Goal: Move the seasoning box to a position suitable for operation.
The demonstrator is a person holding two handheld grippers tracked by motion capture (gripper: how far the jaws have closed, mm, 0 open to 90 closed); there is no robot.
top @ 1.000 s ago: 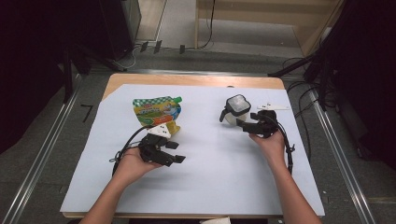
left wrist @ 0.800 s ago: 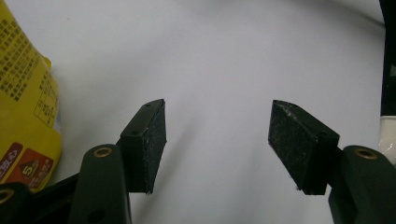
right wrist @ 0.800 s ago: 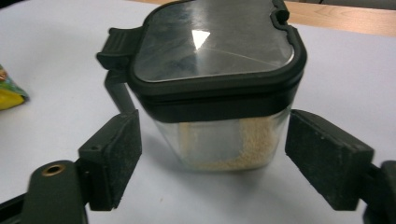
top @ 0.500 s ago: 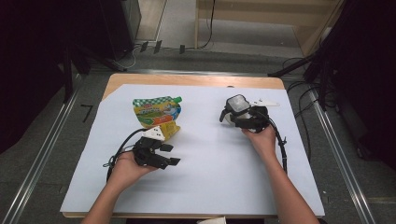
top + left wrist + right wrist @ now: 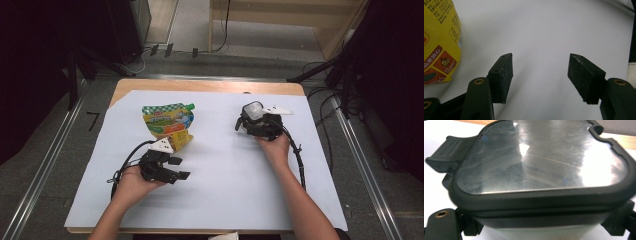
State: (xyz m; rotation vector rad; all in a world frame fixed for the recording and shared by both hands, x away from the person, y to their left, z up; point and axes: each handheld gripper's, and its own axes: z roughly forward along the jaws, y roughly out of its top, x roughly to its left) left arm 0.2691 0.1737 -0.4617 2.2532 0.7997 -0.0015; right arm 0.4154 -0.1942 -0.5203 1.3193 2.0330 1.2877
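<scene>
The high view shows a person's two forearms coming in over a white sheet (image 5: pixel 220 200) that covers most of a wooden table (image 5: pixel 200 86). The right gripper (image 5: pixel 248 121) sits near the far right part of the sheet, its jaws set around a clear-lidded container (image 5: pixel 253 111) with a black rim, which rests on the sheet. In the right gripper view the container (image 5: pixel 541 162) sits very close, its glossy transparent lid framed by a dark band with a ribbed black latch at the left; the jaws stand at either side of its lower body and appear to press against it. Their opening has just widened, with the container between them. The left gripper (image 5: pixel 181 168) lies nearer the person on the left half of the sheet, just below a green and yellow stand-up pouch (image 5: pixel 167 124) that lies flat with its green cap pointing right. In the left gripper view the two black pads (image 5: pixel 504 75) stand well apart over bare white sheet, holding nothing, and the yellow edge of the pouch (image 5: pixel 441 42) shows at the left, clear of the jaws. A black cable trails from each gripper toward the person.
</scene>
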